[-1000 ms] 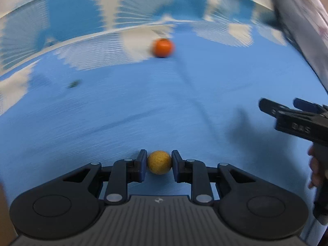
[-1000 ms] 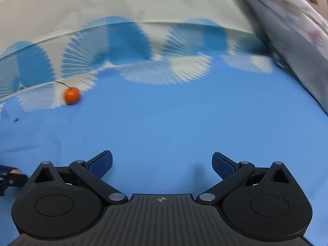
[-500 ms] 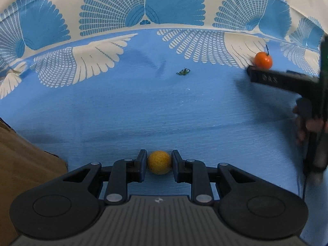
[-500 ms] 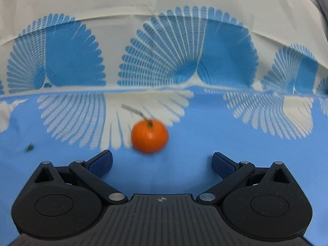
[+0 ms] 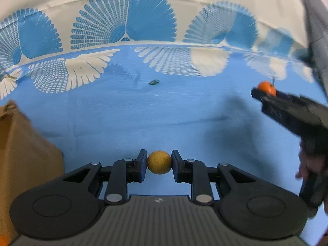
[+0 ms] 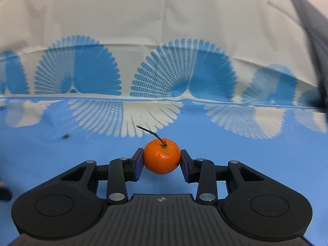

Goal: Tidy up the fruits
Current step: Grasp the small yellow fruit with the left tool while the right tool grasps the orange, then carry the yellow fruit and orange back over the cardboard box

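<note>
My left gripper (image 5: 159, 163) is shut on a small round yellow-brown fruit (image 5: 159, 162) and holds it above the blue cloth. My right gripper (image 6: 162, 160) is shut on an orange mandarin (image 6: 162, 158) with a thin stem, at the level of the cloth. In the left wrist view the right gripper (image 5: 266, 94) shows at the right with the mandarin (image 5: 265, 87) at its tip, partly hidden by the fingers.
A brown cardboard box (image 5: 24, 149) stands at the left edge of the left wrist view. A small dark scrap (image 5: 153, 82) lies on the blue and white fan-patterned cloth (image 5: 164, 112). A grey object (image 5: 313, 30) rises at the right.
My right gripper has closed its fingers onto the mandarin, which was lying free in front of it. My left gripper still holds the yellow fruit and has shifted its view slightly.
</note>
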